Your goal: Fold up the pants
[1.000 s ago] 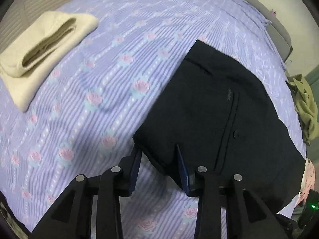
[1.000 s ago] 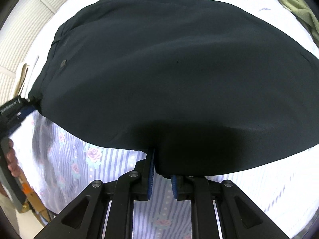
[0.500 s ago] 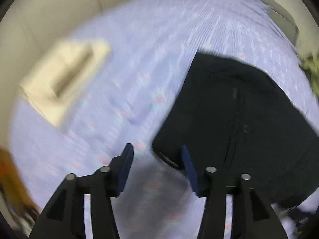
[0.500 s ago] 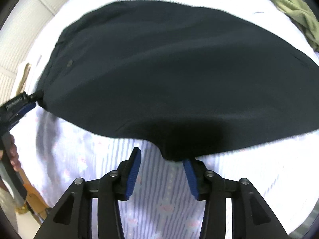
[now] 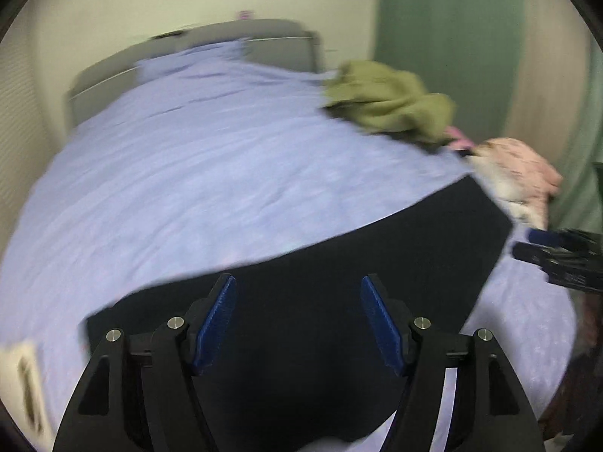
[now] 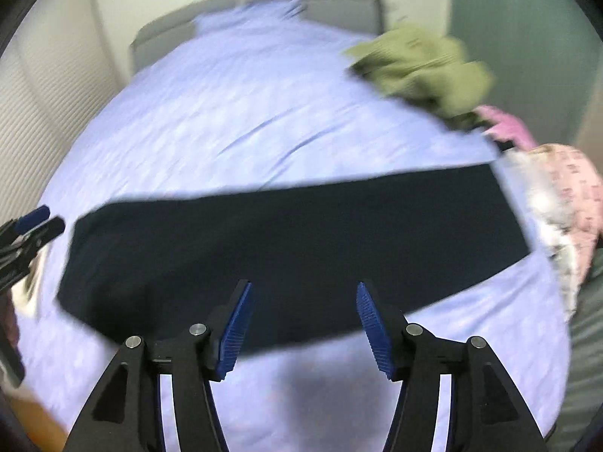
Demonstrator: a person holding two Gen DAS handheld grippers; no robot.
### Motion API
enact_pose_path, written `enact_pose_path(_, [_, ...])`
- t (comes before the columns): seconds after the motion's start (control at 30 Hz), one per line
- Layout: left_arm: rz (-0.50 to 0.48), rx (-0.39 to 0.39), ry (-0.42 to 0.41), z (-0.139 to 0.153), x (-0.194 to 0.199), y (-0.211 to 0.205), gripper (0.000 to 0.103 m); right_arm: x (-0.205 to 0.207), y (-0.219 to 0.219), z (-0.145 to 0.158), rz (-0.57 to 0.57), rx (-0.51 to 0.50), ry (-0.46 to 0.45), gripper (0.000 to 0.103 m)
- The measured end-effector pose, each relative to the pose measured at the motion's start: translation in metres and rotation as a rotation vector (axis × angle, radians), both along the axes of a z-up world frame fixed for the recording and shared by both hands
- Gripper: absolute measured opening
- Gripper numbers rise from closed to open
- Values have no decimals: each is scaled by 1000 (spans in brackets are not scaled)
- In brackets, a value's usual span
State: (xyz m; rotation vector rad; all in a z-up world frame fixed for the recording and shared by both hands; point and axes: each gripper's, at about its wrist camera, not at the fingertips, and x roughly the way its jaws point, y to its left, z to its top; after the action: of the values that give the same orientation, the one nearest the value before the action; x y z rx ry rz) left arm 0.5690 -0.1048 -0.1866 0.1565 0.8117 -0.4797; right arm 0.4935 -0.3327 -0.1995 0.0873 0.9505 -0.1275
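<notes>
The black pants (image 6: pixel 294 248) lie folded flat as a long dark strip across the near part of the lilac bed sheet (image 6: pixel 241 113); they also fill the lower middle of the left wrist view (image 5: pixel 301 324). My left gripper (image 5: pixel 297 320) is open and empty above the pants. My right gripper (image 6: pixel 301 324) is open and empty over the pants' near edge. The left gripper shows at the left edge of the right wrist view (image 6: pixel 34 226); the right gripper shows at the right edge of the left wrist view (image 5: pixel 557 256). Both views are motion-blurred.
A crumpled olive-green garment (image 5: pixel 388 101) and a pink patterned garment (image 5: pixel 520 173) lie at the bed's right side. A cream folded item (image 5: pixel 22 380) is at the left edge. A grey headboard (image 5: pixel 196 49) and green curtain (image 5: pixel 452 37) stand behind.
Both grippers have let go of the pants and opened wide. Both have pulled back and swung up, so the views now look along the bed to the headboard.
</notes>
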Motion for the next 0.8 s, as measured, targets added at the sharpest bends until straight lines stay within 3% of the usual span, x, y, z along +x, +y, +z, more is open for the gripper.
enact_pose_path(0.13, [-136,-13,5,-8,48,-68,68,39,-73,-4,-37,27,-34,58])
enact_pose_path(0.33, [-313,41,113,-60,109,-155,64,97,-151,-46,-91,70,-25,58])
enact_pose_path(0.47, [-404,124,167,-104,123,-195,54,106,-171,-74,-142,88,-15,58])
enact_pose_path(0.6, [-475,149,251,-134,132,-214,44,110,-176,-98,-180,138,-10,58])
enact_pose_path(0.8, [-452,153,322,-157,149,-222,28,112,-168,-120,-178,176,-4,58])
